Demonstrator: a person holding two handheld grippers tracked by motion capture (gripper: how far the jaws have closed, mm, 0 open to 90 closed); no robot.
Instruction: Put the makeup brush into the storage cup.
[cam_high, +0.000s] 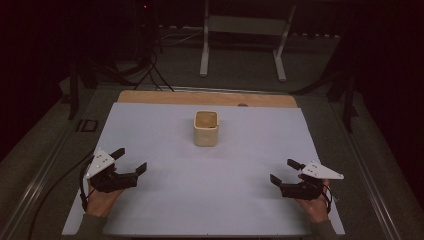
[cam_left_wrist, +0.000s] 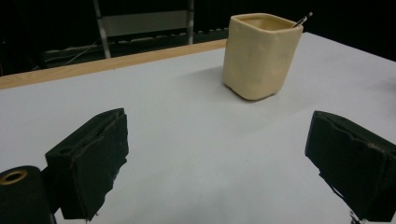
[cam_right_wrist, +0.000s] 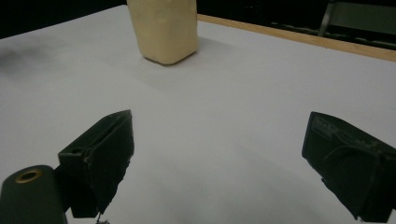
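A cream square-sided cup (cam_high: 206, 128) stands upright on the white sheet (cam_high: 165, 200), a little behind the table's middle. In the left gripper view the cup (cam_left_wrist: 260, 54) has a thin dark stick poking over its far rim. The right gripper view catches the cup's lower body (cam_right_wrist: 163, 29) at the top. My left gripper (cam_high: 131, 160) rests low at the near left, open, nothing between its jaws. My right gripper (cam_high: 283, 171) sits at the near right, open and empty too. Both point inward toward the cup, well short of it.
A wooden table edge (cam_high: 207, 98) runs behind the white sheet. Beyond it stand a white metal frame (cam_high: 242, 37) and cables (cam_high: 145, 70) on a dark floor. Metal rails (cam_high: 40, 185) flank the table on both sides.
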